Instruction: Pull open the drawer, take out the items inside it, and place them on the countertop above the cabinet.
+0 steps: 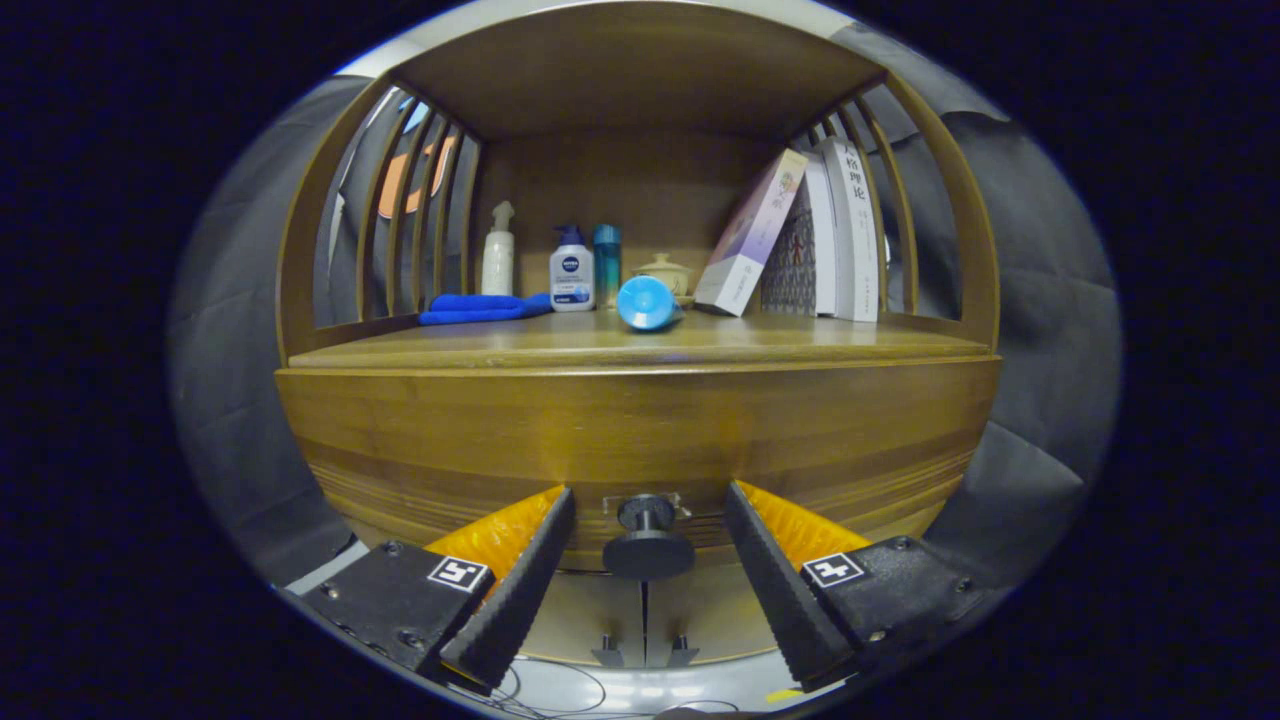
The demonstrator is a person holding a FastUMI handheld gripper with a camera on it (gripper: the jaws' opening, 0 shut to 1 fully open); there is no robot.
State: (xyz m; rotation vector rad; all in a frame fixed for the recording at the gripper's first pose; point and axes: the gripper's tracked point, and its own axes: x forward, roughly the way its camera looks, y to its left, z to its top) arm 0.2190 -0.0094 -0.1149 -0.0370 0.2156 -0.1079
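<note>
On the countertop point(500, 345) above the cabinet, going from its left edge, a folded blue cloth point(480, 307) lies flat near the slatted left side, with a white spray bottle point(497, 252) upright behind it. Just to the right stands a white pump bottle point(571, 272), touching or nearly touching the cloth's end, and a tall teal bottle point(606, 264) rises close beside it. Next, toward the middle, a blue cylinder point(646, 302) lies on its side with its round end facing forward, and a small cream lidded pot point(664, 272) sits behind it. At the right side several books point(800, 240) lean against the slatted wall. Below the countertop's front edge is the drawer point(640, 430), closed, its dark round knob point(648, 540) low at the centre. The gripper point(648, 545) is held spread wide, its fingers point(520, 590) flanking the knob on either side and well apart from it, pressing on nothing.
</note>
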